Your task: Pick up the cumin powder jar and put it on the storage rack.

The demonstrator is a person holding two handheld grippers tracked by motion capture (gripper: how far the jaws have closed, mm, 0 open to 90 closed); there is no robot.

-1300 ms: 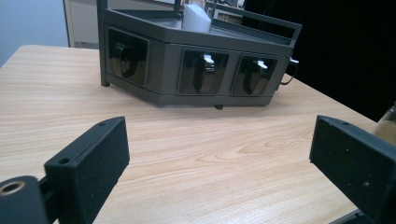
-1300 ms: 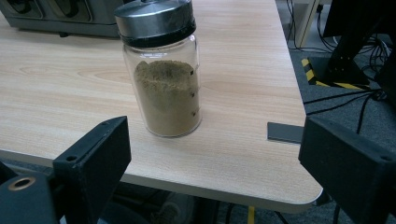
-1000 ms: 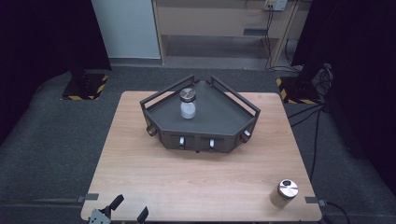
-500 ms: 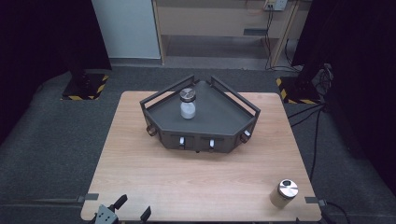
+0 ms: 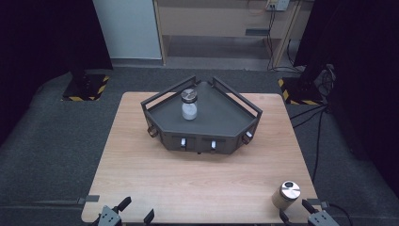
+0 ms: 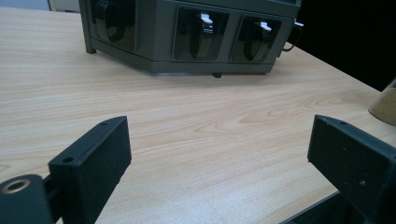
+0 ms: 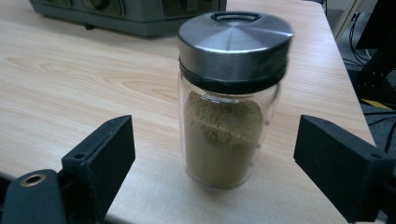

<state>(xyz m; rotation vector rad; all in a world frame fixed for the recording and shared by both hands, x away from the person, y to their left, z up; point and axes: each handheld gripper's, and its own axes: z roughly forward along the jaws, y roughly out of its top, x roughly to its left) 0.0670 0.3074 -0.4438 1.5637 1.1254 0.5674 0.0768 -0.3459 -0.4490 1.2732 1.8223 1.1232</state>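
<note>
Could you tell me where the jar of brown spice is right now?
The brown spice jar stands upright at the table's near right corner, just ahead of the right gripper.

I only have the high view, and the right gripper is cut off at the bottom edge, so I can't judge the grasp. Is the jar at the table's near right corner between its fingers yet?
Observer: Yes. In the right gripper view the jar stands upright between the right gripper fingers. The jaws have just been closing, but there are gaps on both sides.
Operator: What's inside?
Observer: Tan powder, heaped higher on one side, under a steel lid.
Operator: And the left gripper?
Observer: The left gripper is open over bare table, facing the grey tray front.
</note>
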